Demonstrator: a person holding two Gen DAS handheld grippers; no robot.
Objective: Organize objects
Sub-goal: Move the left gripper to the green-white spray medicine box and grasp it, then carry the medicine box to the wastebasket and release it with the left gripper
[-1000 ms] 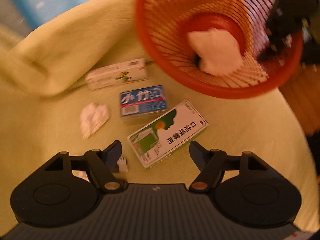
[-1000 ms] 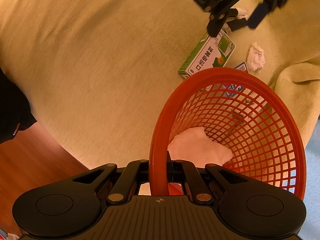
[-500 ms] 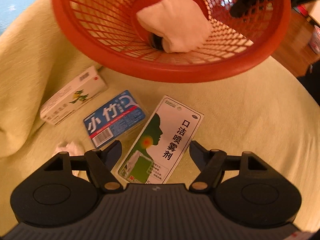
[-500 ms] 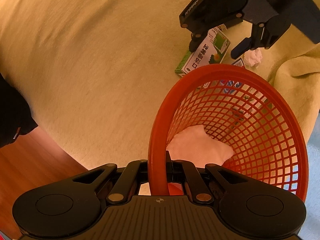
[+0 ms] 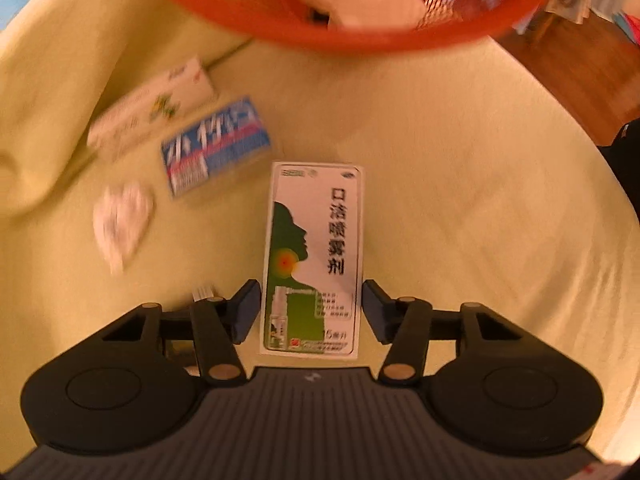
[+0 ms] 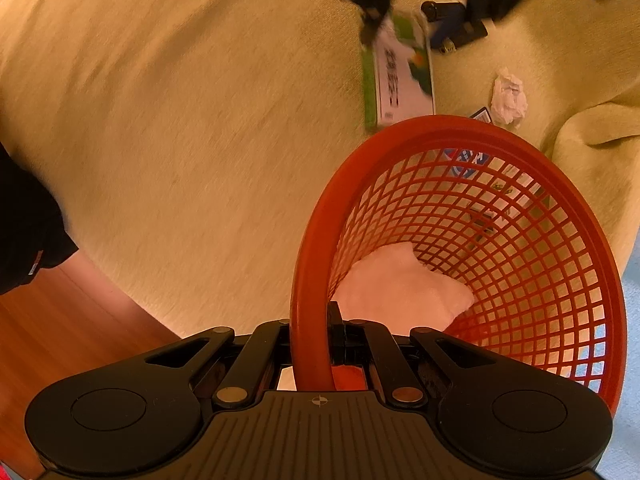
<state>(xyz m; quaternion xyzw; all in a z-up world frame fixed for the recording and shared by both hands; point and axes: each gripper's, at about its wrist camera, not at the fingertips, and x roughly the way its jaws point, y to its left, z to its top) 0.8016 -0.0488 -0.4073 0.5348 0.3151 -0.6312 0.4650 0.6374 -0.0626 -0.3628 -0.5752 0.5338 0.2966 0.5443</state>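
Green-and-white cardboard spray box (image 5: 313, 258) lies flat on a pale yellow-green blanket (image 5: 460, 184), its near end between the spread left tongs (image 5: 308, 311), not gripped. Right tongs (image 6: 316, 354) clamp the rim of a red plastic mesh basket (image 6: 520, 264) holding a white cloth (image 6: 400, 284), just beyond the box.

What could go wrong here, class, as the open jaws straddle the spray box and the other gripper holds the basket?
1. The left gripper straddles only the near end of the box; lifted, the long box may tip or slip.
2. The right gripper clamps only the rim of the tilted basket; the white cloth inside could spill.
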